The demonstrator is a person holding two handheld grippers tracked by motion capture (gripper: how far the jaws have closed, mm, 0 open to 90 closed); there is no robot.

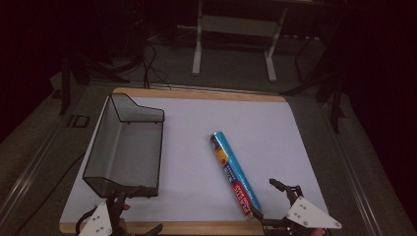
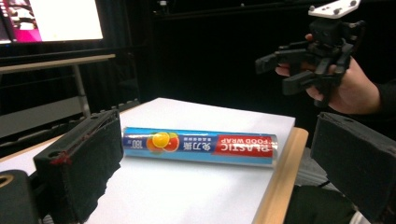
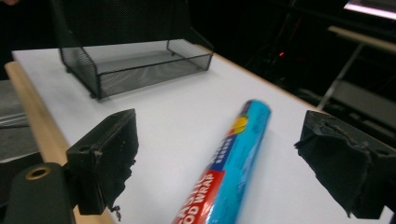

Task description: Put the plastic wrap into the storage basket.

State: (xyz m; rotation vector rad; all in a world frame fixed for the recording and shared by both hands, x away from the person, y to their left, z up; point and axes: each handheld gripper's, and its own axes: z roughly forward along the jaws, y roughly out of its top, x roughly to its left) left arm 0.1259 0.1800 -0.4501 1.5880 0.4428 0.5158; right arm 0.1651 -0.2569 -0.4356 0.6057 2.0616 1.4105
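So: right gripper (image 1: 273,196) lining up on the wrap roll (image 1: 235,173), left gripper (image 1: 119,200) idle by the basket (image 1: 125,145).

High view: roll lies flat on the white mat (image 1: 196,128), running 11-to-5, red end at the near edge touching the right gripper, likely the pick point. Basket sits at 9 o'clock from the roll, well apart, open top, probably the drop target. Left gripper view: jaws wide, nothing between the pads; roll (image 2: 200,145) seen side-on with its label legible, plus the person's hand (image 2: 348,88) raising the right gripper (image 2: 285,70), which the top view hides. Right gripper view: jaws spread wide, straddling the roll (image 3: 231,168) without gripping; basket (image 3: 135,63) at 11 o'clock.
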